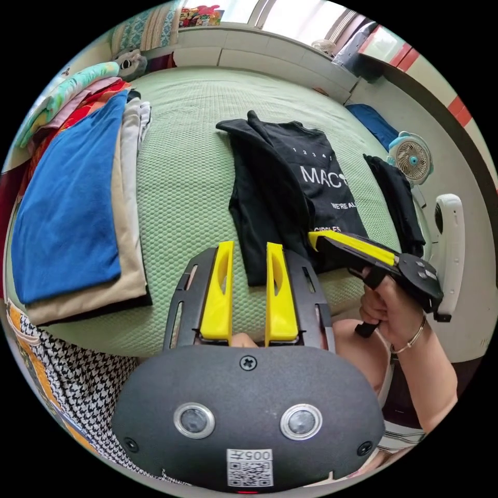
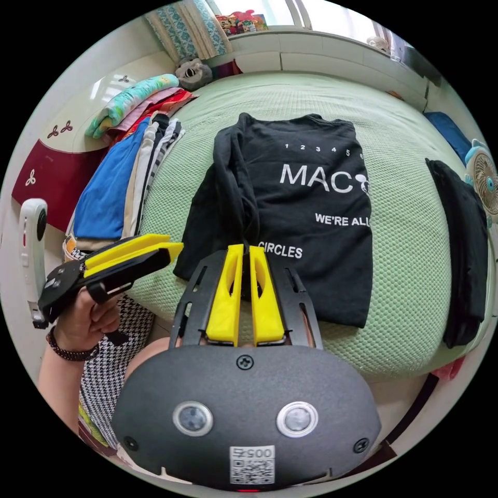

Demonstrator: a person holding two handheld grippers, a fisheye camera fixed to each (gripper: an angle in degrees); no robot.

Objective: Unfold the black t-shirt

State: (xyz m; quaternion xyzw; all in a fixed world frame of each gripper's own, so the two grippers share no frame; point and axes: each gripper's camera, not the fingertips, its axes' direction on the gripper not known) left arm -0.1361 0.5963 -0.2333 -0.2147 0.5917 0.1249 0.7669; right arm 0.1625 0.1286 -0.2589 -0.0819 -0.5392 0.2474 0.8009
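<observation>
A black t-shirt [image 1: 311, 171] [image 2: 311, 207] with white print lies on the green bed [image 1: 187, 171] [image 2: 410, 244]. It is partly folded, with one side doubled over into a thick ridge. My right gripper [image 2: 246, 249] [image 1: 313, 237] is at the shirt's near hem, its yellow jaws nearly together with the folded-over black layer pinched between them. My left gripper [image 1: 250, 246] [image 2: 176, 248] hovers just off the shirt's near corner with its jaws apart and nothing gripped. A hand holds each gripper.
A stack of folded clothes [image 1: 67, 202] [image 2: 104, 197], blue on top, lies along one side of the bed. A second dark garment [image 1: 397, 202] [image 2: 461, 249] lies at the opposite edge, next to a small fan [image 1: 412, 158] [image 2: 485, 179].
</observation>
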